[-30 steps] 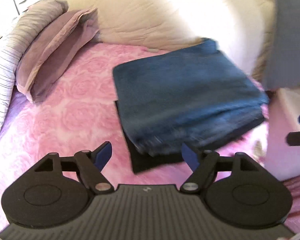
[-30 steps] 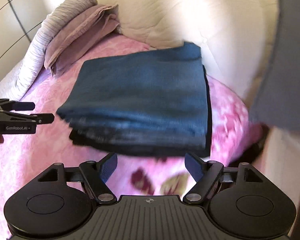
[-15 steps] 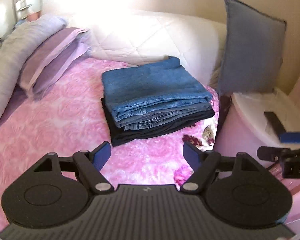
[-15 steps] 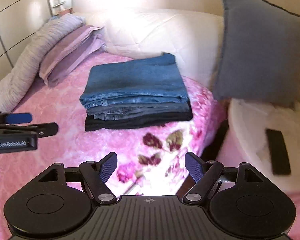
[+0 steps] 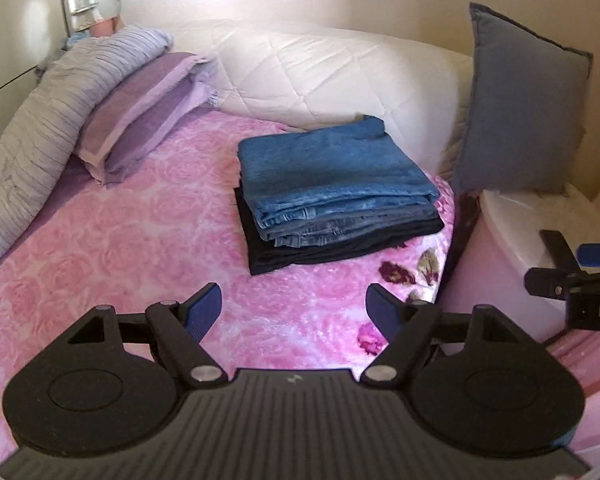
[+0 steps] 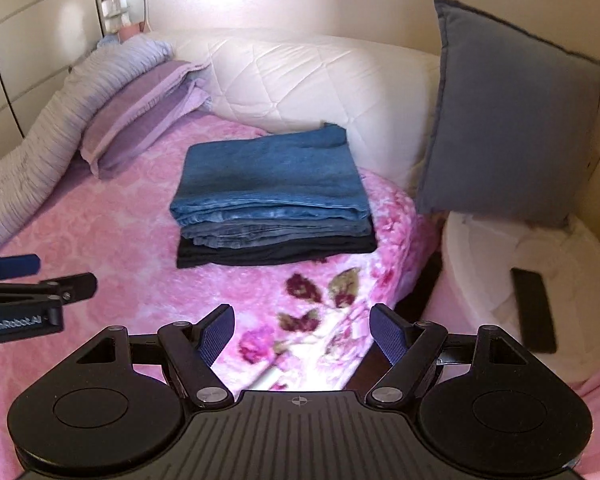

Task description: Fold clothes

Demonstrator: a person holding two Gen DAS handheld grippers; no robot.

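Folded jeans point(image 5: 332, 184) lie stacked on the pink bedspread point(image 5: 100, 264) near the quilted headboard point(image 5: 324, 76) in the left wrist view, blue denim over a black garment point(image 5: 340, 246); the left gripper point(image 5: 294, 307) hangs back, fingers apart and empty. From the right wrist view the stack point(image 6: 272, 196) sits close to the bed's edge beside the white nightstand point(image 6: 484, 248), right gripper point(image 6: 302, 330) apart too. A nudge there could, I judge, slide the layers askew
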